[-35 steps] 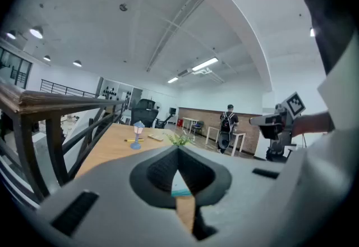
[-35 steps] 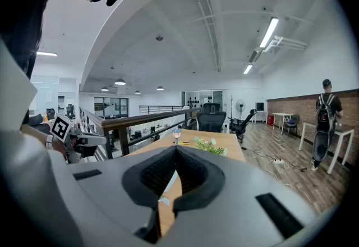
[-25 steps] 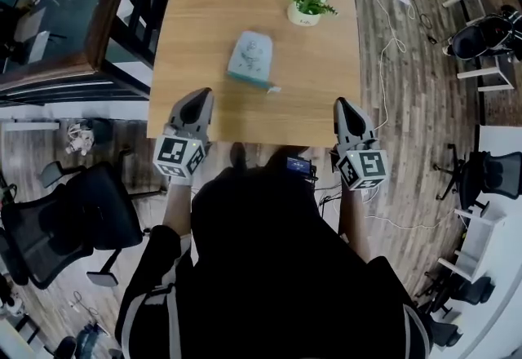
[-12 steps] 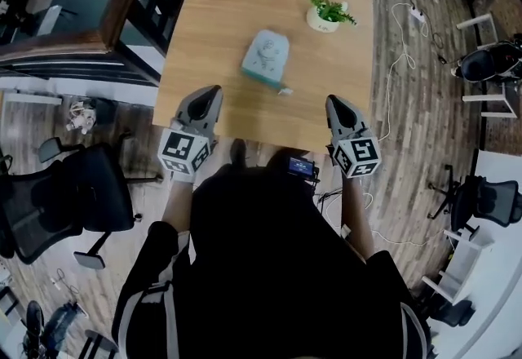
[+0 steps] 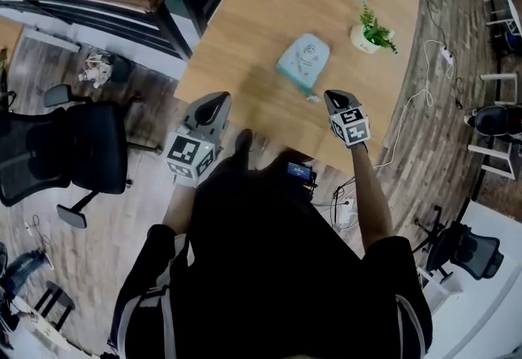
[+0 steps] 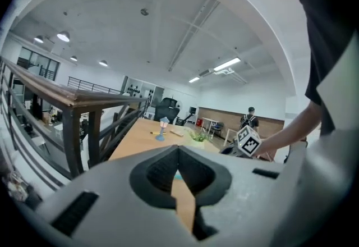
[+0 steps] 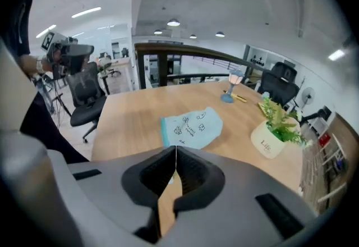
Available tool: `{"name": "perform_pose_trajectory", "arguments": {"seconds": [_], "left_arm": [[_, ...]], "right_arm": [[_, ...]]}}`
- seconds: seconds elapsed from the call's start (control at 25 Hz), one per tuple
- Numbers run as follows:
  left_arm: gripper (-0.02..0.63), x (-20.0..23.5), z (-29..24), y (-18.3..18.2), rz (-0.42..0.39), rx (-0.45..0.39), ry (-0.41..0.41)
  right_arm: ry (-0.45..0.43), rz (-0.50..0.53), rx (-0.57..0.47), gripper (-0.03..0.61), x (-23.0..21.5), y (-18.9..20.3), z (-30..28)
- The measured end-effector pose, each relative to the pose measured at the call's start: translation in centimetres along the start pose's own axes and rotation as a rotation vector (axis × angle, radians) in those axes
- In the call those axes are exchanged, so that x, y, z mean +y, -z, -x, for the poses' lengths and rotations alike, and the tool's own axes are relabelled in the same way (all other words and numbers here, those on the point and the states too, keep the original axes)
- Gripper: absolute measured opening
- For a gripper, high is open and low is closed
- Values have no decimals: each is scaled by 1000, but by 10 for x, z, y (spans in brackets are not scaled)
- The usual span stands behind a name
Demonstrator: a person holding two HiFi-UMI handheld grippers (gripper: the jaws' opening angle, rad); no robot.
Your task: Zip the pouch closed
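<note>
Zipping not begun — the pale blue pouch [image 5: 304, 59] lies flat on the wooden table [image 5: 245, 31], just ahead of the right tongs [image 5: 334, 96] and farther from the left tongs [image 5: 218, 98], both pairs pressed together and empty — its zip untouched.

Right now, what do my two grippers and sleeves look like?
Both the left gripper and right gripper are grey wedge-shaped shells with dark pads, each carrying a white cube printed with black square markers. You wear a black short-sleeved top.
</note>
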State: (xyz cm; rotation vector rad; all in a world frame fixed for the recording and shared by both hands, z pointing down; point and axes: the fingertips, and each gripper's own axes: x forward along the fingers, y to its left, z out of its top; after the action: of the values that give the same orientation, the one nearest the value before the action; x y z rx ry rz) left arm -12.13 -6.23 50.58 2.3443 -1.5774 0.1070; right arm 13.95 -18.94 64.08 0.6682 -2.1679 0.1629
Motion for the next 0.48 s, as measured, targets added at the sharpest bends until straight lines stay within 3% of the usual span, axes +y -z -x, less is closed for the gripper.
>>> {"name": "perform_pose_trajectory", "arguments": {"seconds": [0.24,0.28,0.32,0.36,0.48], "left_arm": [[0,14,35,14,52,-2,-75],[0,15,39,15,59,-8,-86],[0,15,43,16,65,-13,-98],[0,15,46,16,71,-16,-108],[0,16,54,17,78,-21,-114]], "right_arm": [[-221,315,218,24,18,9,-80],[-254,339,259,86,23,11,-90],[-280,344,289,207,27,11,-98],[-297,333,303,275,31,9,-104],[-311,289,285,278,34,-8,-117]]}}
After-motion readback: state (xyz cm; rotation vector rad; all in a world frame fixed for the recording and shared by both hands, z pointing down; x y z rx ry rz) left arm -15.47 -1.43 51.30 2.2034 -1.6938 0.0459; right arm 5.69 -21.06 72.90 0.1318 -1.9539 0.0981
